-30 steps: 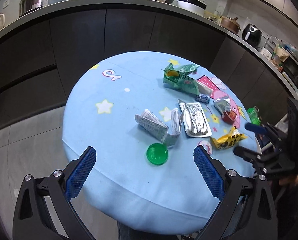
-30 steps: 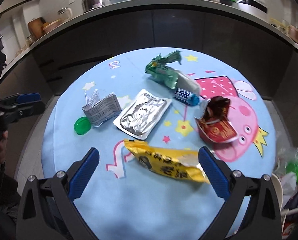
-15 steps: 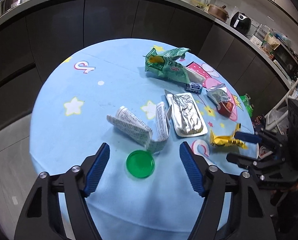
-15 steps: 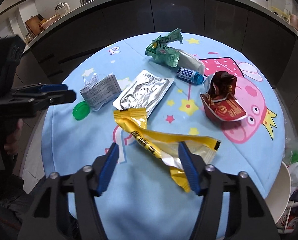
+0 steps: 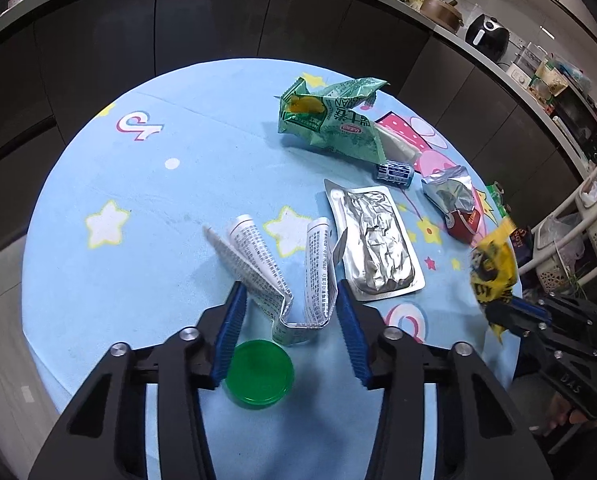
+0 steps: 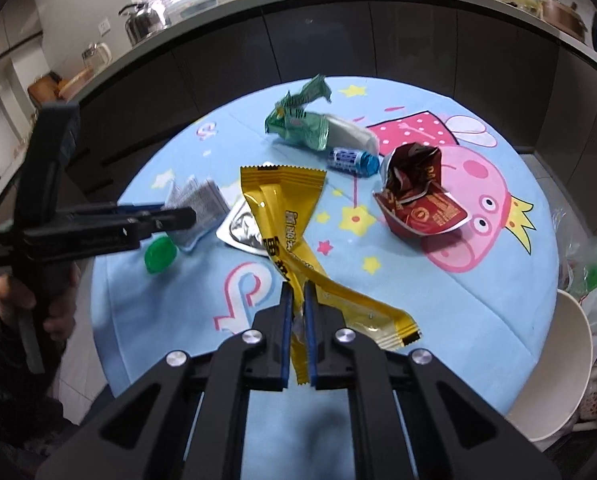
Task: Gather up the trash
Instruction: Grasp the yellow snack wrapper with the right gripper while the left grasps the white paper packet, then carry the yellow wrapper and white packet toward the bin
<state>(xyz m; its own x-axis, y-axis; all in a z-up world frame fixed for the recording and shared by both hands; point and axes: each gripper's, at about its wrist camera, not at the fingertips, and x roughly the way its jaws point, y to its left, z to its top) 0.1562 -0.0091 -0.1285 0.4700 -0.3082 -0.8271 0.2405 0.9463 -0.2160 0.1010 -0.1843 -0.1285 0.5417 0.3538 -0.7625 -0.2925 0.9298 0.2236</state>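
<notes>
the right tongs (image 6: 297,332) are clamped on a long yellow plastic snack wrapper (image 6: 286,216), lifted off the round light-blue cartoon-print table (image 6: 438,312). the left tongs (image 5: 288,322) stand open around a crumpled folded white printed paper leaflet (image 5: 274,276) – its folds between the blue pads (image 5: 230,324). a round green plastic lid (image 5: 258,374) lies just beside the left pad.

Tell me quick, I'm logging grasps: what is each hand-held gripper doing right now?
Left hand-held gripper: open, straddling the folded white printed paper leaflet, not clamped.
Right hand-held gripper: closed on the long yellow plastic snack wrapper.
</notes>
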